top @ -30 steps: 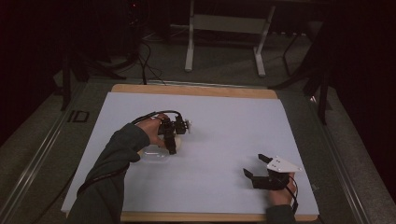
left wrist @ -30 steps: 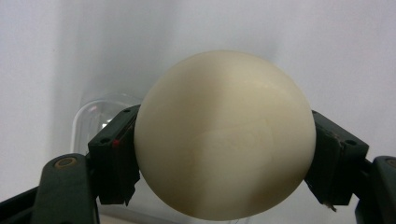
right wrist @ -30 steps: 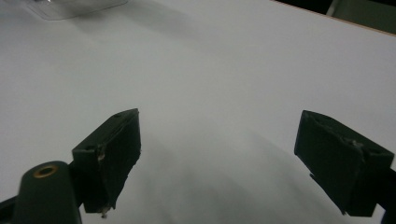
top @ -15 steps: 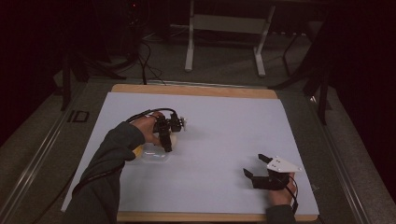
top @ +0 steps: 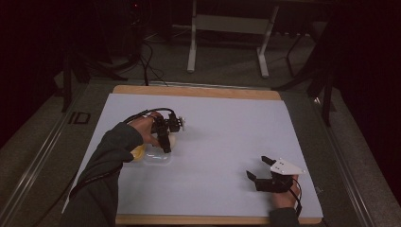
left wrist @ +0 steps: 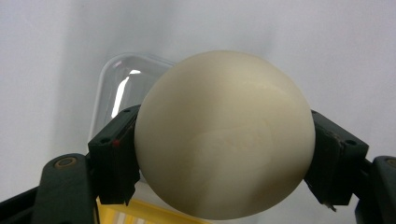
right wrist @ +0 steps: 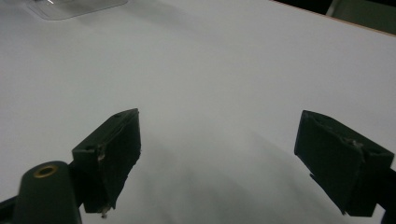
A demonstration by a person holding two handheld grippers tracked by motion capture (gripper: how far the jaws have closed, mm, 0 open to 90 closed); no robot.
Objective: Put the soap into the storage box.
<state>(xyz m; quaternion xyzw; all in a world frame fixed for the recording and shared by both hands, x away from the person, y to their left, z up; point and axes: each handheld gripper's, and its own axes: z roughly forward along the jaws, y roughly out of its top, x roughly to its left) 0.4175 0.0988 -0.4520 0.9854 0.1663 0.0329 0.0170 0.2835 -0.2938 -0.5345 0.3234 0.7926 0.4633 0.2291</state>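
- The bench (top: 222, 142), covered by a white sheet, is carrying everything; the work is happening on its left half, while the right half is lying bare around the resting hand.
- The left tool (top: 166, 142) is gripping a cream egg-shaped ball (left wrist: 224, 135), its two pads pressing on the ball's opposite sides. In the high view the ball (top: 171, 140) is sitting between the jaws, just above the bench and over the near end of a clear plastic tray (top: 156, 158).
- The right tool (top: 259, 169) is lying idle near the front right edge with its jaws spread wide and nothing between them.
- The clear tray (left wrist: 116, 88) is lying directly beneath the ball, and a yellow piece (top: 138, 152) is lying just beside it on the left.
- Judging from this, the step in hand is setting the ball into the tray. To do it well, the person should be centring the ball over a hollow, lowering it straight down, and releasing only once it is resting, since a round thing is apt to roll off.
- The ball is looking smooth, matte and pale cream, unmarked, and wider than the pads holding it.
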